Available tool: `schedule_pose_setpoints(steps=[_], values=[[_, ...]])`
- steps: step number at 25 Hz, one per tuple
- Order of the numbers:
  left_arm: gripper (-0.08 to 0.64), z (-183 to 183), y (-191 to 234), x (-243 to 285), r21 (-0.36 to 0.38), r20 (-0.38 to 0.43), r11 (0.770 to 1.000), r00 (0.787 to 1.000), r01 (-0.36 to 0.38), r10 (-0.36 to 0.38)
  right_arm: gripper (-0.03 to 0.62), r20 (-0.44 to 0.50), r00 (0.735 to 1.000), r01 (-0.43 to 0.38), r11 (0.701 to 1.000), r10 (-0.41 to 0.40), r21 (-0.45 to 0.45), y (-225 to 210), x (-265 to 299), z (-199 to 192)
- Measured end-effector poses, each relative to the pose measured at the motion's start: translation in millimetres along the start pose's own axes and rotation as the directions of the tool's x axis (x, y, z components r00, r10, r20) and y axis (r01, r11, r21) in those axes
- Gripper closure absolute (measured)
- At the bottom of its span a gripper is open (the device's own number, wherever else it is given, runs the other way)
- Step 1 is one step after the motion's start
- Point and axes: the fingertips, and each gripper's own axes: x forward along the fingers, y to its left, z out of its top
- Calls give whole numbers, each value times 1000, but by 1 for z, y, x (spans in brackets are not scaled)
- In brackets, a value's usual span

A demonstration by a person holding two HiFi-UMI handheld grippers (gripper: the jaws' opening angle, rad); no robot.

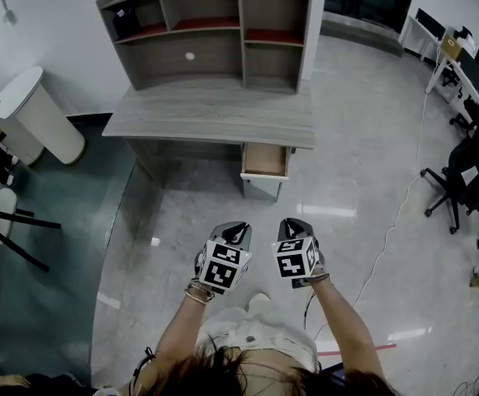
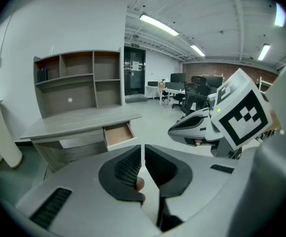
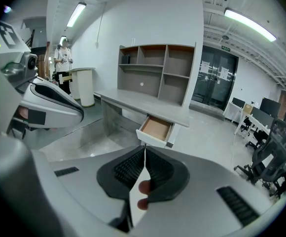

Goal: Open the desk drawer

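Grey wood counter (image 1: 215, 114): head view; it stands by the wall with a shelf (image 1: 211, 31) on top; it is well ahead of the person.
Drawer (image 1: 266, 160): head view; it hangs under the counter's right end; it is already pulled out and its brown inside shows; its long way runs toward the person.
Left claw (image 1: 234, 229) and right claw (image 1: 293, 225): head view; they are side by side over the floor (image 1: 339, 246); both are well apart from the drawer, which lies straight ahead between them.
Left claw (image 2: 142, 154): left gripper view; its jaws are closed together with nothing in them; the drawer (image 2: 119, 134) sits above and a little to the left of the tips; the right claw (image 2: 197, 127) is close by on the right.
Right claw (image 3: 144, 159): right gripper view; its jaws are pressed together and hold nothing; the drawer (image 3: 156, 129) sits right above the tips, so this claw points straight at it.
Nearer hand: the right one, I think, but only by a little.
Job: it looks done, since the drawer is out; nothing is left to pull.
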Motion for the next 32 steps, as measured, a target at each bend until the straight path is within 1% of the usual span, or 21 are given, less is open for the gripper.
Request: schedule_pose_setpoints(steps=[4,9,18,25,32], values=[[528,-2,-2,-23,-7,17,1000,1000,19,-19,566,7,1000,25,1000,-25,-4,13,-15,1],[528,-10,-7,-52,6,24,999,999,33,-34,571,10,998,56,998,-57,5,32,-39,-4],[528,-23,-25,-96,-10,71,1000,997,30,-29,571,23,997,70,998,-70,1,60,-81,-21],[529,-47,-42,-133,-13,60,1000,998,27,-26,571,41,996,83,997,-83,-3,77,-111,-35],[528,-66,-51,-171,-31,93,999,996,19,-16,571,58,993,105,994,-104,-9,100,-145,-50]])
